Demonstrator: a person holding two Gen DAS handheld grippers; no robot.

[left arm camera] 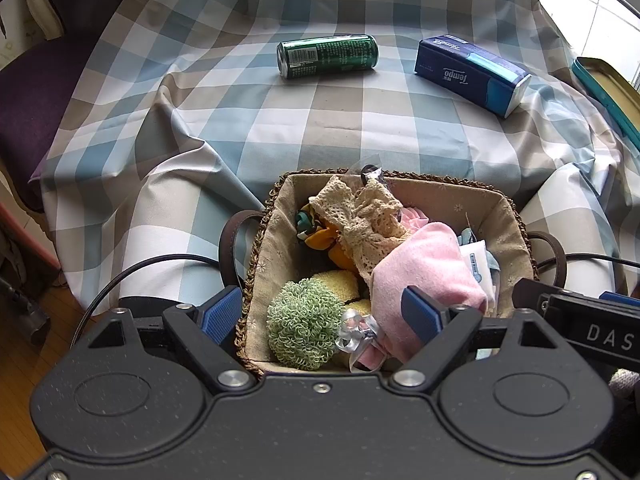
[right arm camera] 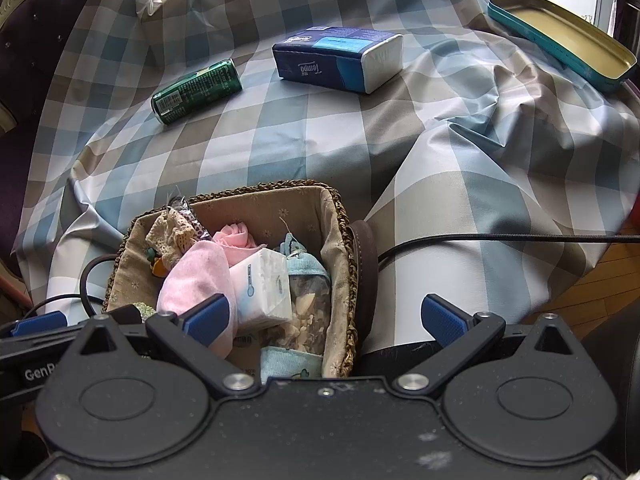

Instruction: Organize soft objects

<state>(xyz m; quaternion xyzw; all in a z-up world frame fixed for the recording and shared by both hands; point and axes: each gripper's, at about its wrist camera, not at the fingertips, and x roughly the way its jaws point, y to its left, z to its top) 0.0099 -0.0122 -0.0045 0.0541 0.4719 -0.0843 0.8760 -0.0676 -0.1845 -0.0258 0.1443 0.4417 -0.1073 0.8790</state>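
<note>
hovering over woven basket (left arm camera: 276,216), left gripper (left arm camera: 324,312) jaws apart, empty; inside: green scrubber (left arm camera: 302,332), pink cloth (left arm camera: 424,276), lace bow (left arm camera: 366,216).
right wrist: right gripper (right arm camera: 326,316) spread, empty; basket holds tissue pack (right arm camera: 264,288); tin lid (right arm camera: 560,36) empty.

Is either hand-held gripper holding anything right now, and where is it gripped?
Nothing is held. The left hand-held gripper and right hand-held gripper both stand open above the basket.
</note>
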